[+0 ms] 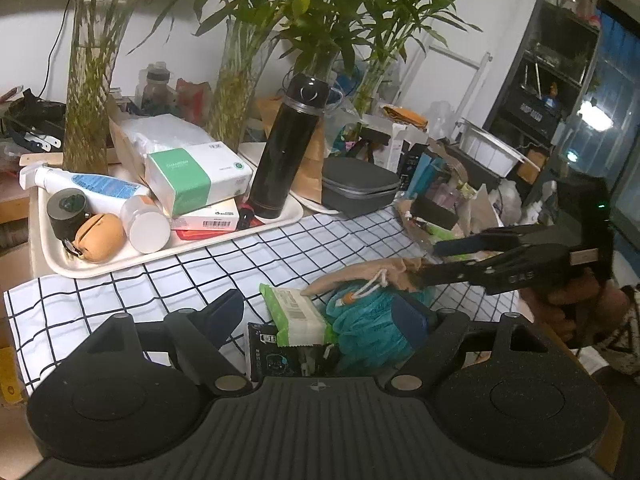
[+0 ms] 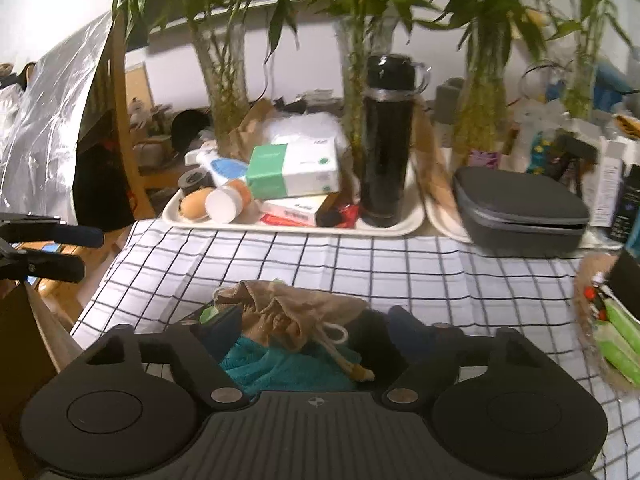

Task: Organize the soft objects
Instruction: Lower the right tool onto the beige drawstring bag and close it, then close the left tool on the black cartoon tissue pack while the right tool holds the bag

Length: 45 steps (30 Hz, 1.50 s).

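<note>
The left gripper (image 1: 320, 316) is held wide, empty; the right gripper (image 2: 316, 328) is spread around, not clamping, the beige drawstring pouch (image 2: 288, 308).

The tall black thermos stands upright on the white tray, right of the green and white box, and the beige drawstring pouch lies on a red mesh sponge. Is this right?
Not quite: the sponge under the beige drawstring pouch is teal, as the left wrist view shows. The thermos does stand on the tray, right of the box.

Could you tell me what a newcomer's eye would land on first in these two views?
Probably the tall black flask standing upright on the cream tray under the bamboo plants. Next, on the checked cloth, the teal mesh sponge with a tan drawstring pouch on top.
</note>
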Motion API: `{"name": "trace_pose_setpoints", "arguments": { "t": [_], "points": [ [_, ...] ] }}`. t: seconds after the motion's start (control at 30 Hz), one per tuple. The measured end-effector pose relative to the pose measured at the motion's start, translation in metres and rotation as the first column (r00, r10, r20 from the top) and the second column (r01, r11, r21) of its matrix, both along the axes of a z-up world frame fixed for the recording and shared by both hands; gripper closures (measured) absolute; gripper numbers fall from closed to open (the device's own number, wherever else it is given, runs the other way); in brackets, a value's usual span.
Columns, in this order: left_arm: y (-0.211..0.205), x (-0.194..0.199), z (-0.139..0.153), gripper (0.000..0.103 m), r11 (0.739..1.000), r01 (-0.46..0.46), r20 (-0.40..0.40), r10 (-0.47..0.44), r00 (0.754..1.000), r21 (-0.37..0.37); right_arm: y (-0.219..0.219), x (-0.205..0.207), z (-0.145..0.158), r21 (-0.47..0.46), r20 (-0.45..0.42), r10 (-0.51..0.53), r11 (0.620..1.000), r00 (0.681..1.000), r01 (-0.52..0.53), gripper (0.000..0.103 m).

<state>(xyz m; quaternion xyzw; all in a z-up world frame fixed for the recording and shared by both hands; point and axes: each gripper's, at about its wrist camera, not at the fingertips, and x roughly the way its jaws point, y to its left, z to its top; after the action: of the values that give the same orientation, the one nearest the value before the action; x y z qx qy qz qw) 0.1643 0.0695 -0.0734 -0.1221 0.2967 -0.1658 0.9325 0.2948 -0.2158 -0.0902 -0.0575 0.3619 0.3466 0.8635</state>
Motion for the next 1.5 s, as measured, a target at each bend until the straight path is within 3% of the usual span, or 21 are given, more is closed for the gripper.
{"name": "trace_pose_setpoints", "arguments": {
  "t": [0.13, 0.23, 0.3, 0.4, 0.8, 1.03, 1.23, 1.37, 1.5],
  "points": [
    [0.002, 0.002, -0.001, 0.022, 1.000, -0.001, -0.008, 0.001, 1.000, -0.018, 0.006, 0.011, -0.008, -0.001, -0.031, 0.019, 1.000, 0.999, -0.019, 0.038],
    [0.004, 0.002, -0.001, 0.022, 1.000, 0.003, -0.008, -0.004, 1.000, -0.028, 0.010, 0.015, -0.011, 0.005, -0.043, 0.035, 0.999, 0.998, -0.034, 0.055],
    [0.004, 0.002, -0.001, 0.022, 1.000, 0.002, -0.009, -0.002, 1.000, -0.028, 0.015, 0.014, -0.012, -0.003, -0.042, 0.054, 0.999, 0.998, -0.054, 0.081],
    [0.004, 0.002, -0.003, 0.022, 1.000, 0.007, -0.015, -0.007, 1.000, -0.029, 0.019, 0.010, -0.012, -0.018, -0.029, 0.064, 0.998, 0.998, -0.064, 0.089],
    [0.006, 0.006, 0.006, 0.022, 0.999, -0.033, -0.046, 0.033, 0.998, -0.008, -0.017, 0.006, 0.015, 0.109, 0.079, -0.118, 0.988, 0.990, 0.109, 0.094],
    [0.007, 0.027, 0.010, 0.022, 0.999, 0.034, -0.072, -0.031, 0.997, 0.042, -0.036, -0.017, 0.030, 0.135, 0.107, -0.174, 0.978, 0.979, 0.159, 0.094],
    [0.010, 0.057, -0.017, 0.023, 0.992, 0.081, -0.153, -0.067, 0.986, 0.091, -0.058, -0.036, 0.034, 0.151, 0.090, -0.232, 0.964, 0.969, 0.217, 0.094],
    [0.004, 0.076, -0.046, 0.027, 0.985, 0.124, -0.262, -0.088, 0.961, 0.122, -0.065, -0.046, 0.033, 0.144, 0.089, -0.255, 0.960, 0.963, 0.241, 0.094],
    [-0.002, 0.085, -0.063, 0.035, 0.973, 0.177, -0.323, -0.122, 0.939, 0.149, -0.072, -0.047, 0.028, 0.168, 0.069, -0.288, 0.947, 0.955, 0.274, 0.094]
  ]
}}
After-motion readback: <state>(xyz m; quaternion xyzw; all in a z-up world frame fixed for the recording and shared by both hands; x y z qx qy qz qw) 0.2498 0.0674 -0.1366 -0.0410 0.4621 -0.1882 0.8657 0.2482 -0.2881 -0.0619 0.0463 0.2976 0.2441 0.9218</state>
